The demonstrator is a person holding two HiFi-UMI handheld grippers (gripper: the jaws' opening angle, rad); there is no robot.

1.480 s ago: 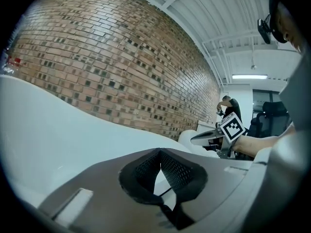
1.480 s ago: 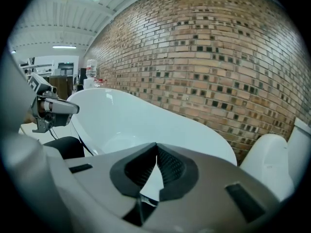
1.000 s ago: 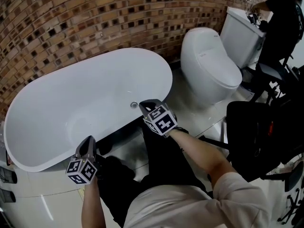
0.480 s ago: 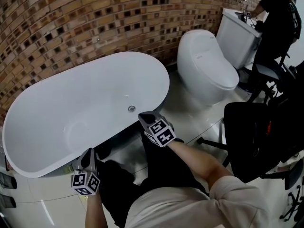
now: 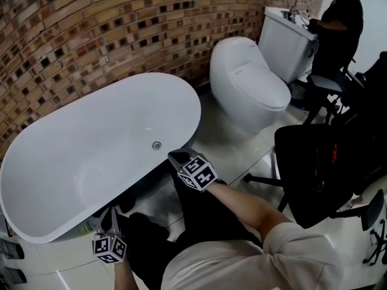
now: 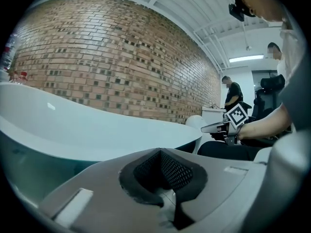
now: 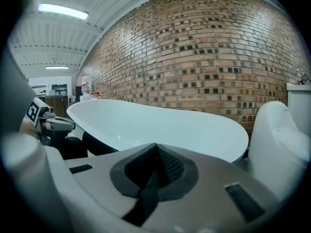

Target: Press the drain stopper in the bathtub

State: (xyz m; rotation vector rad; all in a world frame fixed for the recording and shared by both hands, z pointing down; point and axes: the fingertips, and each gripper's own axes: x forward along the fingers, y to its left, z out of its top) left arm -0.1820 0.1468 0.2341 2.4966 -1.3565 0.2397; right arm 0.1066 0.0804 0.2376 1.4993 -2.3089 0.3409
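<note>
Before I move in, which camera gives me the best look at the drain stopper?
The head view: it looks down into the bathtub, where the drain stopper shows on its floor. Both gripper views sit low beside the bathtub and show only its rim and wall, not the drain stopper.

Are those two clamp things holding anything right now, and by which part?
Nothing is held. The left gripper and the right gripper both have their jaws shut together, empty, beside the bathtub.
</note>
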